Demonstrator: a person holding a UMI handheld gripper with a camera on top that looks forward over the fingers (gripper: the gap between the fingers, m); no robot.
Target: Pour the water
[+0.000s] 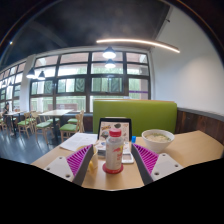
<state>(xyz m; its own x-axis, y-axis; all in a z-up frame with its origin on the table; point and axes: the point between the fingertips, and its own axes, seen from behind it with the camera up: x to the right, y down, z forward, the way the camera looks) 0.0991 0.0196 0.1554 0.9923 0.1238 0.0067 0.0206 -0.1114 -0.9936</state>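
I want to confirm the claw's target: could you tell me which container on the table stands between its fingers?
The clear bottle with the red cap and label stands between the open claw's fingers; the white bowl sits beyond them, toward the green bench.

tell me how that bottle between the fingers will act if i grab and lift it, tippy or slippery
The bottle stands upright on the table between the open fingers, tall and narrow, so a push high up would probably tip it. It looks like smooth plastic, so it may slip or dent under a hard squeeze. How full it is can't be told, so its weight is uncertain.
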